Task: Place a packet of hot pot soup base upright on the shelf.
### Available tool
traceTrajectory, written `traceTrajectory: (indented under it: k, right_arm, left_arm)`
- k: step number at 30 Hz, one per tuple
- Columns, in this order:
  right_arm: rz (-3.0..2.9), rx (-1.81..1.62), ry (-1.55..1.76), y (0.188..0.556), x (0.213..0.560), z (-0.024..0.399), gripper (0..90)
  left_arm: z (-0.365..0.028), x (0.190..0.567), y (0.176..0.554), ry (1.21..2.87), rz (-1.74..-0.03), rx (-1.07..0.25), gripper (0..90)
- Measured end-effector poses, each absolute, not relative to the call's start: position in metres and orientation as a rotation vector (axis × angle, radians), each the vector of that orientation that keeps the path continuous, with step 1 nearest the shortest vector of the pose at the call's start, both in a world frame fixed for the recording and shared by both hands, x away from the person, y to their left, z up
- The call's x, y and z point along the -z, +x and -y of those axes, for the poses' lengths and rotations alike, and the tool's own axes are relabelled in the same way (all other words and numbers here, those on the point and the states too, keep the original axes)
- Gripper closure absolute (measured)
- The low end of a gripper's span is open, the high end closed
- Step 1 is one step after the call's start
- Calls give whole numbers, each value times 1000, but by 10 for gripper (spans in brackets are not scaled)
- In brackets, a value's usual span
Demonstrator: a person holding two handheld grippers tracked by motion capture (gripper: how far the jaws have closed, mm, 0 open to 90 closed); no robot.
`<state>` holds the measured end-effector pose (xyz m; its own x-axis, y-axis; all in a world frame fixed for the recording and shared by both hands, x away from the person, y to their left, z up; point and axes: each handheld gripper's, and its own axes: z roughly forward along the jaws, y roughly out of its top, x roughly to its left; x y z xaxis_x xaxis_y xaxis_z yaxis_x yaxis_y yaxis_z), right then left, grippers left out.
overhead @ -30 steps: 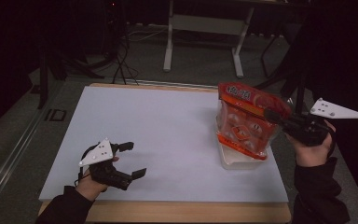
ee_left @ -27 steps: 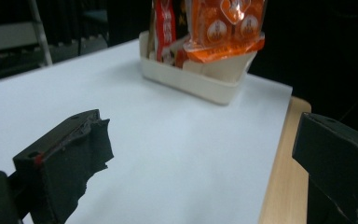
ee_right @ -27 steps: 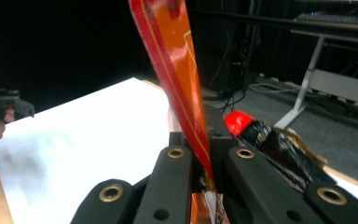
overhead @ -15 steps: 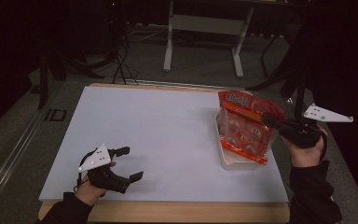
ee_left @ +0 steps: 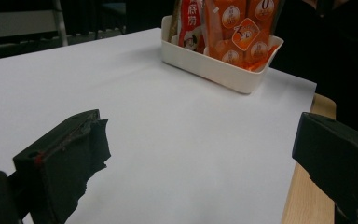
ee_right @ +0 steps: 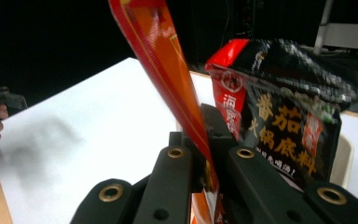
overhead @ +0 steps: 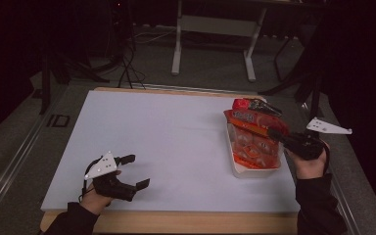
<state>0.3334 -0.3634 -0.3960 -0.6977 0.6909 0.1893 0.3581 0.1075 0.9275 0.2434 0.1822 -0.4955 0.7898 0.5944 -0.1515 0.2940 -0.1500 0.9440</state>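
The right gripper (overhead: 277,134), at about four o'clock on the desk (overhead: 176,137), is clamped on the top edge of an orange packet (overhead: 254,139); its jaws pinch the thin seam in the right gripper view. Against a second ago, the packet has come down from above the white tray (overhead: 236,166) and now stands low inside it, tilted, just beside a red-and-black packet (overhead: 252,105) at the tray's far end. The hand has dropped with it. The left gripper (overhead: 133,171), at seven o'clock, has its jaws spread wide over bare desk, holding nothing, and has hardly shifted.
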Motion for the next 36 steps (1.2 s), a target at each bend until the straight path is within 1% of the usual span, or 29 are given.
traceTrajectory:
  k: [5,8,14,16,19,20,22,24,27,29,30,33,34,35,36]
  right_arm:
    - [-2095,-1570,1054,331,404,370,900]
    - [-2084,-1623,1083,331,415,375,900]
    - [-2093,-1567,1070,330,411,371,891]
    - [-2101,-1536,1060,330,407,369,833]
    - [-2088,-1572,1066,329,401,368,720]
    - [-2071,-1563,1061,327,395,366,675]
    - [-2053,-1583,1040,323,384,363,612]
    - [-2030,-1588,1011,319,372,359,512]
    - [-2005,-1603,968,315,355,351,388]
    - [-1999,-1614,952,312,347,346,344]
    - [-2000,-1624,950,311,342,342,295]
    - [-2013,-1648,939,309,336,333,202]
    - [-2013,-1679,923,308,335,327,158]
    - [-2026,-1683,917,307,335,324,140]
    - [-2026,-1683,917,307,335,324,140]
  left_arm:
    - [-182,498,244,1750,-696,-299,23]
    - [-181,499,244,1756,-696,-299,24]
    - [-182,501,245,1746,-705,-288,24]
    - [-182,501,245,1745,-705,-287,24]
    - [-182,502,246,1748,-707,-289,24]
    - [-182,502,246,1749,-707,-291,23]
    - [-182,502,246,1751,-707,-290,23]
    - [-182,502,246,1746,-707,-288,24]
    - [-181,503,246,1746,-708,-294,23]
    - [-181,503,246,1746,-706,-294,24]
    - [-181,503,246,1744,-707,-293,24]
    - [-180,503,245,1748,-709,-290,24]
    - [-180,503,245,1751,-707,-291,23]
    - [-180,504,245,1753,-705,-290,24]
    - [-180,504,245,1753,-705,-290,24]
